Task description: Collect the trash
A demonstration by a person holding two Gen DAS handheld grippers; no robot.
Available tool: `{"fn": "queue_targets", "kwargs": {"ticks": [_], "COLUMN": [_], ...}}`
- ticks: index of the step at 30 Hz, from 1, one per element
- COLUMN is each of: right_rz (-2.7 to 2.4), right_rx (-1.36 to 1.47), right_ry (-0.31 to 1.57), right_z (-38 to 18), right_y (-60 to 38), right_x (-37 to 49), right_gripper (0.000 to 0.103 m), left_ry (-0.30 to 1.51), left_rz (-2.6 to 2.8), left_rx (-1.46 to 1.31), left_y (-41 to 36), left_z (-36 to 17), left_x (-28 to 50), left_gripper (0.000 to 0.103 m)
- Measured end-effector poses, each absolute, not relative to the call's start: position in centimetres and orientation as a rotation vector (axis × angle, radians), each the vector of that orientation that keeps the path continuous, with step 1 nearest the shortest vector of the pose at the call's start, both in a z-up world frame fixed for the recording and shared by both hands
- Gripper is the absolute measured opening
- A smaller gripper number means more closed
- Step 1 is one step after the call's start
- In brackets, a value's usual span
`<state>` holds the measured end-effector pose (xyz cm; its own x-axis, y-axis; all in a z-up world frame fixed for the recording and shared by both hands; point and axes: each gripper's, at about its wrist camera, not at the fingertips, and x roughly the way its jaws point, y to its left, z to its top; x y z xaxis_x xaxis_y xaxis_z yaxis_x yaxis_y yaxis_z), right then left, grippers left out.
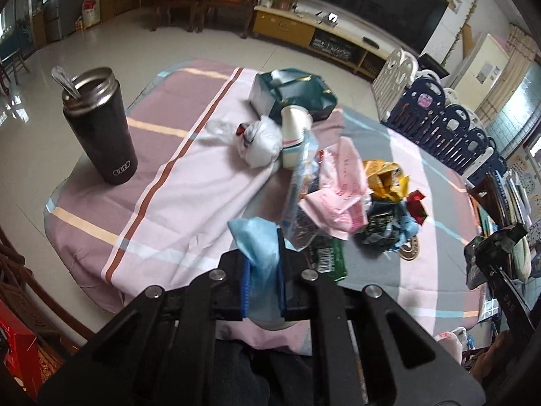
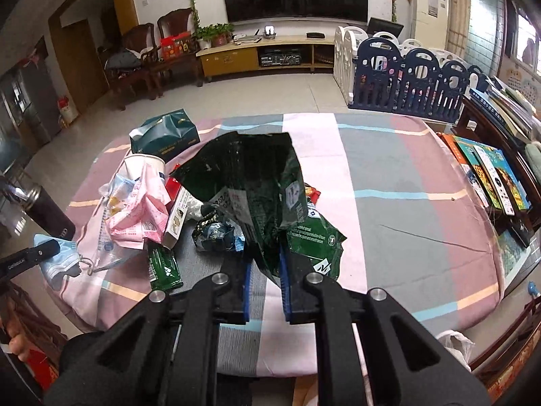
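Left tongs pinch crumpled blue mask | right tongs clamp dark-green wrapper — glossy, creased

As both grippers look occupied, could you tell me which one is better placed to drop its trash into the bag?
Left, probably: the left gripper holds the blue mask, while the right gripper holds the dark green bag.

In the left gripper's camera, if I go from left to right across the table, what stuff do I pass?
Black tumbler with a spoon in it → white knotted plastic bag → pink crumpled wrapper → yellow snack wrapper → small red wrapper.
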<state>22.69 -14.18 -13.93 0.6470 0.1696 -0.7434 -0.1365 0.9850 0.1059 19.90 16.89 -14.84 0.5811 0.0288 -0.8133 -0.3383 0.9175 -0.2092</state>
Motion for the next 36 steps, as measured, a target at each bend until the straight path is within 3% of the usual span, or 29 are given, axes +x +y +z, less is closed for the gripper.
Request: {"fn": "queue_targets", "kwargs": {"ticks": [11, 30, 36], "right_rz": [0.155, -0.013, -0.018], "right_rx": [0.033, 0.037, 0.057], "right_ry": [0.882, 0.751, 0.799], "right_z": [-14.1, -6.2, -6.7], "right_y": [-16.3, -24.0, -25.6], "right_x": [18.5, 5.7, 3.9], "right_gripper": [0.014, 0.014, 0.015], "left_ry": [0.814, 0.686, 0.694], "left_rz": [0.222, -0.033, -0.118], "left_rx": [-0.318, -0.167, -0.165], "left_y": [12.5, 2.5, 0.3], "left_z": [-13.1, -6.5, -5.6], "left_x": [14.9, 5.6, 5.0], "left_gripper": [0.013, 0.013, 0.013]}}
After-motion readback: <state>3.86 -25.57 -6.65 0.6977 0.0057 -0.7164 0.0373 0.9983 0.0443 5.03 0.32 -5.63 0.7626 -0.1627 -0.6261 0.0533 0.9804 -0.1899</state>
